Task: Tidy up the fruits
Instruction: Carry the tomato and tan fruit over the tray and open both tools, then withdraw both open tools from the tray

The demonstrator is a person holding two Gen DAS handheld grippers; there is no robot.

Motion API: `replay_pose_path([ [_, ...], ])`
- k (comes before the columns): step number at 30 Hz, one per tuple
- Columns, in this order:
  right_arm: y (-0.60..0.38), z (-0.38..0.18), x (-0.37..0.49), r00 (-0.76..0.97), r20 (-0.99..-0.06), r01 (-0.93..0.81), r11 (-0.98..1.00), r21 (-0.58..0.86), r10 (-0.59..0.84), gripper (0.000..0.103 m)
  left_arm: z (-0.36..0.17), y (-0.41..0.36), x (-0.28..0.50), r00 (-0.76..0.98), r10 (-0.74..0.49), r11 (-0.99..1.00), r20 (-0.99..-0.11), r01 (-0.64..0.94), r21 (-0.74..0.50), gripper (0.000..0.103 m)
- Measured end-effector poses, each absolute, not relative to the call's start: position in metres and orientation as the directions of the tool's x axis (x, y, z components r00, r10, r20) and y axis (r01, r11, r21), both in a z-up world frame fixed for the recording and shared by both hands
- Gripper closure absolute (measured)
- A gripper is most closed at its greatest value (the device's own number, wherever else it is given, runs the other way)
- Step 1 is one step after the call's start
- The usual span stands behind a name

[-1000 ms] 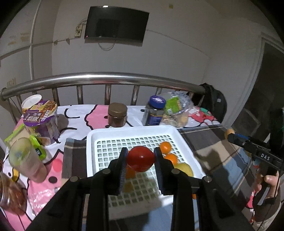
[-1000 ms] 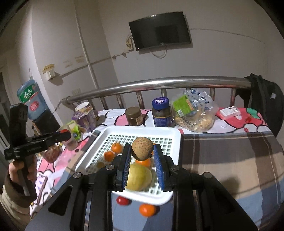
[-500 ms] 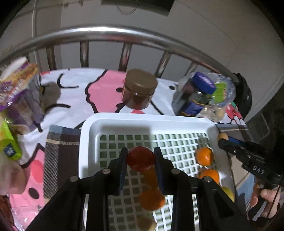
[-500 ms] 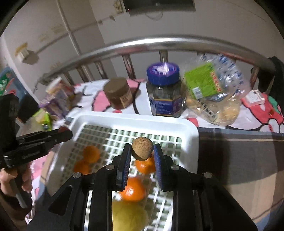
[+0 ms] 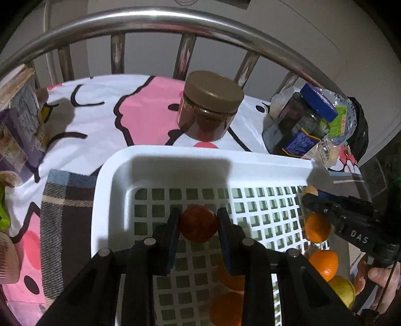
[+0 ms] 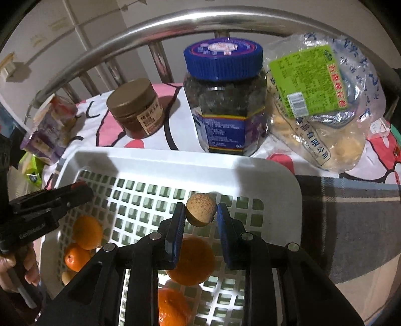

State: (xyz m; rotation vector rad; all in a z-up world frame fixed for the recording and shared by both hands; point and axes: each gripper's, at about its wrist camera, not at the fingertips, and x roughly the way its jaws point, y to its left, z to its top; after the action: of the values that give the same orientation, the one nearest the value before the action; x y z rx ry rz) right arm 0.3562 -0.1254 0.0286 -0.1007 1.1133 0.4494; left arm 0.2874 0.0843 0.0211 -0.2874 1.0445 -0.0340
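My left gripper (image 5: 198,223) pinches a red round fruit (image 5: 198,223), likely a tomato, between its blue pads, and I hold it low over the white basket (image 5: 175,160) near its far left corner, so that letting go would drop it only a short way onto the grid floor. My right gripper (image 6: 201,212) is clamped on a small brown rough-skinned fruit (image 6: 200,210), and I hold it over the far right part of the same basket for the same reason, I judge: both pieces go in with the rest.

Under and beside my fingers the oranges (image 6: 191,260) already lie on the grid, with two more (image 6: 87,232) at the left side and a yellow-green fruit (image 5: 342,291) at the near right, so the basket is the gathering place.

On the body of the right tool, seen from the left camera, I read "DAS". The left tool carries small white lettering that I cannot make out.

Past the basket's far rim stand a brown-lidded jar (image 6: 136,109) with a label of Chinese characters, a blue-lidded jar (image 6: 224,105) with a blue label in fine print, and a clear bag (image 6: 323,100) with a green label and a barcode. All three are too small to read. Behind them runs the steel rail (image 5: 160,18).
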Motion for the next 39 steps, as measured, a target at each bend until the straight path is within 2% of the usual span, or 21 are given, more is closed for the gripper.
replay_pose_path([
  [1, -0.125, 0.026, 0.357, 0.359, -0.886, -0.395, 0.908, 0.140, 0.293, 0.078, 0.021, 0.085, 0.287, 0.506, -0.166, 0.960, -0.847, -0.112, -0.256, 0.067],
  [2, -0.124, 0.026, 0.358, 0.361, -0.883, -0.394, 0.907, 0.145, 0.298, 0.078, 0.022, 0.085, 0.288, 0.504, -0.177, 0.956, -0.845, -0.116, -0.269, 0.052],
  [3, -0.124, 0.026, 0.358, 0.361, -0.885, -0.393, 0.908, 0.144, 0.296, 0.077, 0.023, 0.087, 0.288, 0.504, -0.183, 0.952, -0.844, -0.123, -0.280, 0.042],
  [4, -0.124, 0.027, 0.359, 0.358, -0.887, -0.392, 0.909, 0.141, 0.292, 0.068, 0.026, 0.088, 0.286, 0.514, -0.182, 0.949, -0.838, -0.132, -0.287, 0.032],
  [5, -0.124, 0.029, 0.358, 0.362, -0.886, -0.388, 0.911, 0.140, 0.290, 0.061, 0.032, 0.090, 0.282, 0.535, -0.179, 0.947, -0.826, -0.134, -0.292, 0.028],
  [7, -0.130, 0.044, 0.352, 0.395, -0.855, -0.388, 0.905, 0.176, 0.335, 0.059, 0.046, 0.091, 0.274, 0.565, -0.192, 0.943, -0.803, -0.120, -0.310, 0.023],
  [9, -0.141, 0.065, 0.341, 0.424, -0.806, -0.389, 0.887, 0.251, 0.414, 0.048, 0.062, 0.092, 0.263, 0.601, -0.190, 0.942, -0.777, -0.111, -0.317, 0.021],
  [11, -0.154, 0.089, 0.326, 0.488, -0.747, -0.381, 0.880, 0.282, 0.451, 0.022, 0.083, 0.091, 0.247, 0.654, -0.190, 0.941, -0.732, -0.092, -0.326, 0.012],
  [13, -0.169, 0.114, 0.303, 0.562, -0.676, -0.392, 0.873, 0.290, 0.477, 0.016, 0.100, 0.091, 0.229, 0.704, -0.200, 0.931, -0.681, -0.080, -0.356, 0.005],
  [17, -0.194, 0.151, 0.256, 0.612, -0.582, -0.444, 0.842, 0.307, 0.535, 0.016, 0.134, 0.082, 0.186, 0.791, -0.203, 0.927, -0.578, -0.036, -0.374, 0.003],
  [20, -0.207, 0.166, 0.225, 0.650, -0.532, -0.464, 0.838, 0.288, 0.543, 0.014, 0.155, 0.070, 0.157, 0.832, -0.184, 0.942, -0.523, -0.003, -0.335, 0.001],
  [25, -0.233, 0.170, 0.166, 0.684, -0.457, -0.495, 0.822, 0.281, 0.568, 0.012, 0.171, 0.051, 0.111, 0.857, -0.185, 0.954, -0.480, 0.040, -0.297, 0.000],
  [31, -0.261, 0.158, 0.125, 0.726, -0.431, -0.466, 0.844, 0.265, 0.536, 0.012, 0.161, 0.026, 0.072, 0.862, -0.199, 0.966, -0.466, 0.091, -0.243, 0.000],
  [39, -0.281, 0.135, 0.093, 0.742, -0.443, -0.442, 0.864, 0.243, 0.504, 0.012, 0.134, -0.006, 0.047, 0.830, -0.230, 0.966, -0.507, 0.133, -0.222, 0.000],
])
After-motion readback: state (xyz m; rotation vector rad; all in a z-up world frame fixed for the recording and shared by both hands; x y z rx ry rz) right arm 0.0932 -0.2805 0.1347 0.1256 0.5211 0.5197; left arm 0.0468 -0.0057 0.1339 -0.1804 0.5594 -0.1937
